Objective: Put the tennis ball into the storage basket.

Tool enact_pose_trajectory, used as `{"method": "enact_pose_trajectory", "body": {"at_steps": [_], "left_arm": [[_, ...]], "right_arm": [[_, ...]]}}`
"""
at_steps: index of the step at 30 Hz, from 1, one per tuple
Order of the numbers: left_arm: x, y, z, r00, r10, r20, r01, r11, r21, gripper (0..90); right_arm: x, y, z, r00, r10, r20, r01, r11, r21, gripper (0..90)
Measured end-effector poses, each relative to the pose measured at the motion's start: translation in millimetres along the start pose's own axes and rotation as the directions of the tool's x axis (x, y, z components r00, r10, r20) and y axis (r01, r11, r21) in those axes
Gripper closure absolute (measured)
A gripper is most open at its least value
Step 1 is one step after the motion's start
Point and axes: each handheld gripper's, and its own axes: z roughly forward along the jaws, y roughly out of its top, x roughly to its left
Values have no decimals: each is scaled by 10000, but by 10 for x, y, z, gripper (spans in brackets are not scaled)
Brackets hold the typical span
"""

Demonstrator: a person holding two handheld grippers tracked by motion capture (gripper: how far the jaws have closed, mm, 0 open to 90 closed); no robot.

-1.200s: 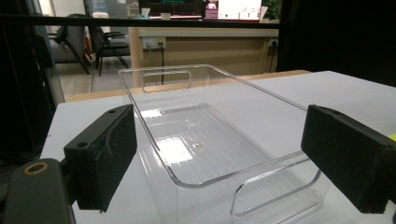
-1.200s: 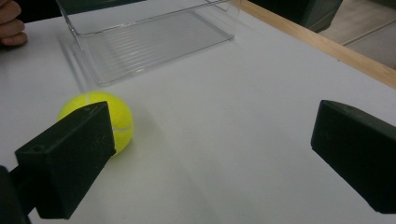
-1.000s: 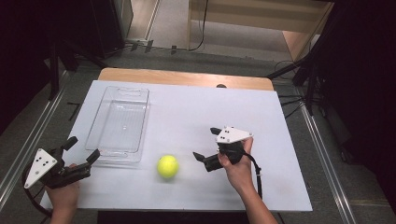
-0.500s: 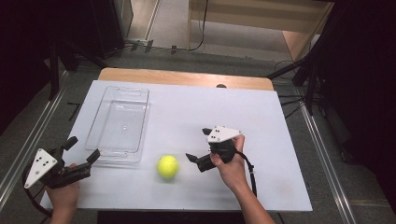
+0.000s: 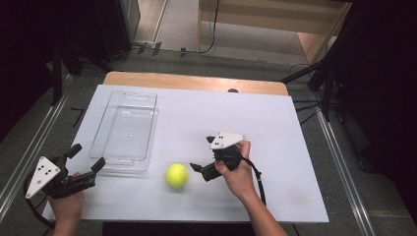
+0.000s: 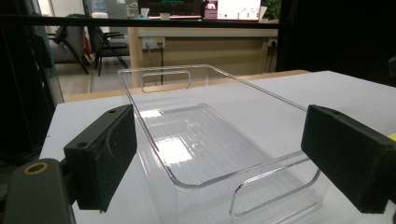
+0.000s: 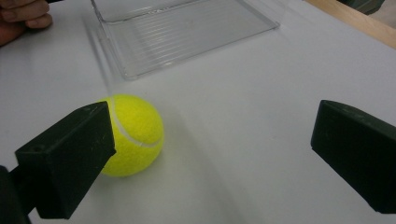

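A yellow tennis ball [image 5: 176, 175] lies on the white table [image 5: 275, 128], near the front. My right gripper [image 5: 200, 156] is open just to the ball's right, its jaws pointing left at it. In the right gripper view the ball [image 7: 133, 134] sits partly behind the left jaw, with a wide gap to the other jaw. A clear plastic tray [image 5: 127, 130] stands empty at the left. My left gripper [image 5: 86, 157] is open at the table's front left corner, close to the tray's near end. The left gripper view looks along the tray [image 6: 205, 135] between spread jaws.
A wooden strip [image 5: 196, 81] runs along the table's far edge. Metal rails and cables lie on the floor at both sides. The right half of the table is bare white surface.
My right gripper has moved left toward the ball, closing most of the gap. The ball, the tray and my left gripper have stayed in place.
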Motion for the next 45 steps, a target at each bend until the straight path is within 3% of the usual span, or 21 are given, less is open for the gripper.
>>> {"method": "enact_pose_trajectory", "body": {"at_steps": [22, 45], "left_arm": [[0, 0, 1, 10000, -12, 18, 12, 10000, -17, 111], [3, 1, 1, 10000, -6, 15, 6, 10000, -13, 111]], "right_arm": [[76, 55, 194, 9982, -110, -585, 141, 9985, 529, 0], [161, 94, 398, 9928, -387, -1136, 530, 9906, 1258, 0]]}}
